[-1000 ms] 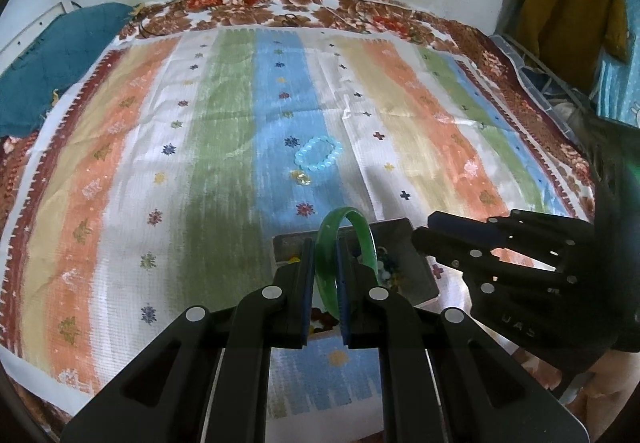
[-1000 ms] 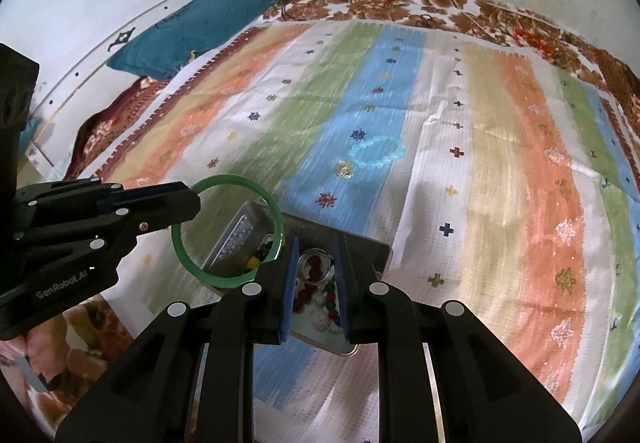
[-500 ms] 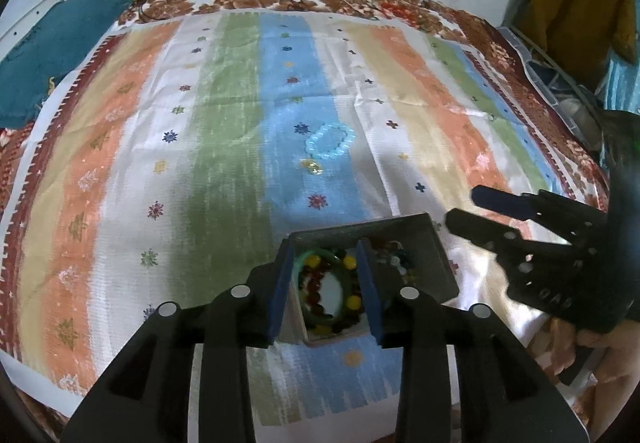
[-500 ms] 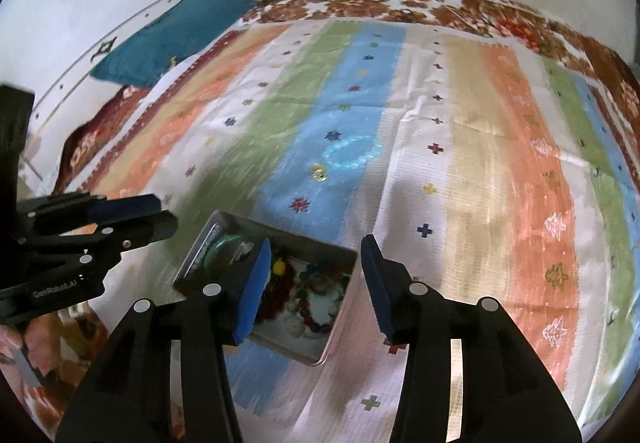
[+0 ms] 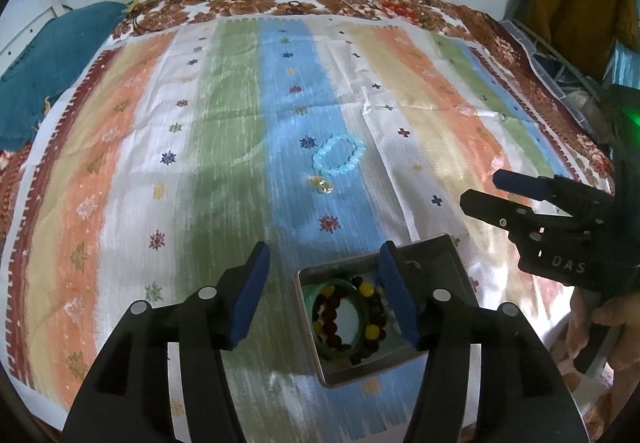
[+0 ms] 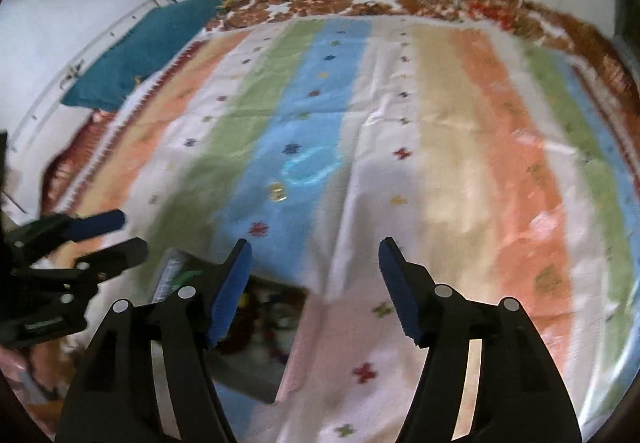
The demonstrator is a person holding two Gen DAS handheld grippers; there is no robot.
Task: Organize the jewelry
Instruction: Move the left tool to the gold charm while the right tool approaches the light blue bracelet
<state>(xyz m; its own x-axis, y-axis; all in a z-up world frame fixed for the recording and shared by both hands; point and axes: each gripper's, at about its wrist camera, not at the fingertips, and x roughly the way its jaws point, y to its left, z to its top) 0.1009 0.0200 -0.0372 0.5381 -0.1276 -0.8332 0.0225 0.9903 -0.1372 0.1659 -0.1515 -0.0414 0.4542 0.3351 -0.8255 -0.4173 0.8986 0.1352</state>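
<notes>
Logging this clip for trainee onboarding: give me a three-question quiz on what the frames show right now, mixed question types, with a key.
1. True or false: the green bangle lies inside the metal tray.
2. Multiple choice: the light blue bead bracelet is A) in the tray, B) on the striped cloth, C) held by the right hand-held gripper.
3. Fill in: the left hand-held gripper is ____ and holds nothing.

Key: 1 true; 2 B; 3 open.
</notes>
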